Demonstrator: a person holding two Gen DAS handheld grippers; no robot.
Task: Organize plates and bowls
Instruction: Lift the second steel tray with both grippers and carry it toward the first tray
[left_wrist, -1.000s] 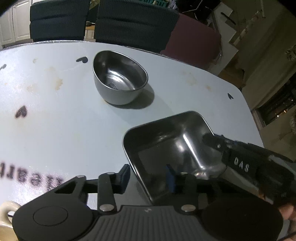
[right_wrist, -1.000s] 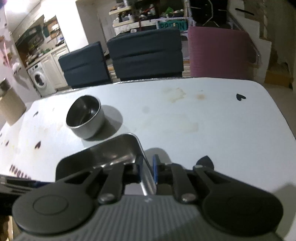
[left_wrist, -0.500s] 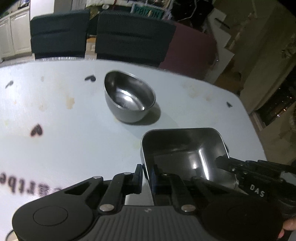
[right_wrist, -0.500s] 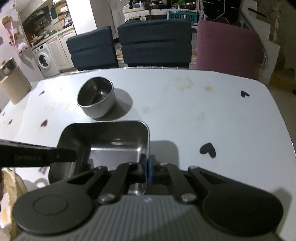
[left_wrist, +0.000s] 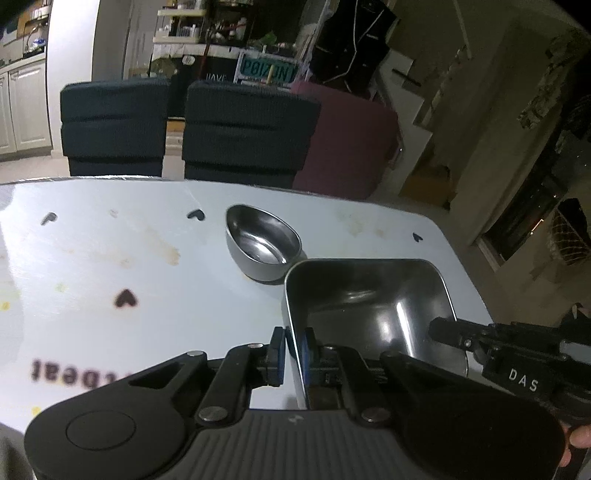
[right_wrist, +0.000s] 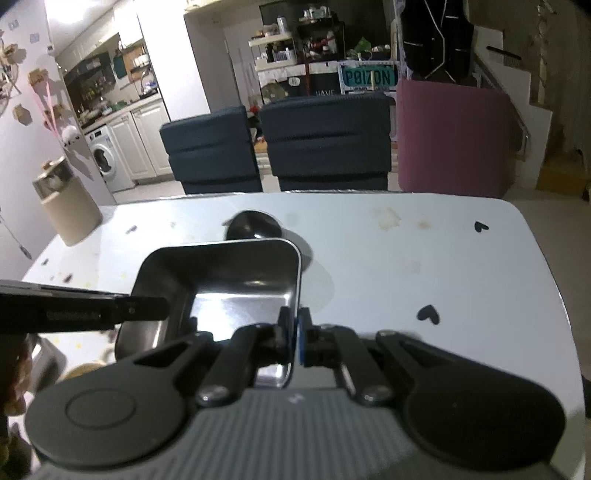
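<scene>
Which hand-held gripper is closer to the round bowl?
Left. The left hand-held gripper grips the tray wall on the bowl side; the right one grips the opposite wall.

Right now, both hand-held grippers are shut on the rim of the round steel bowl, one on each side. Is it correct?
Not quite: they clamp the square steel tray, not the round bowl, which sits free on the table beyond it. The left wrist view shows the left hand-held gripper and the right hand-held gripper on opposite rims.

glossy metal tray (left_wrist: 369, 295) and bowl (left_wrist: 264, 243)
</scene>
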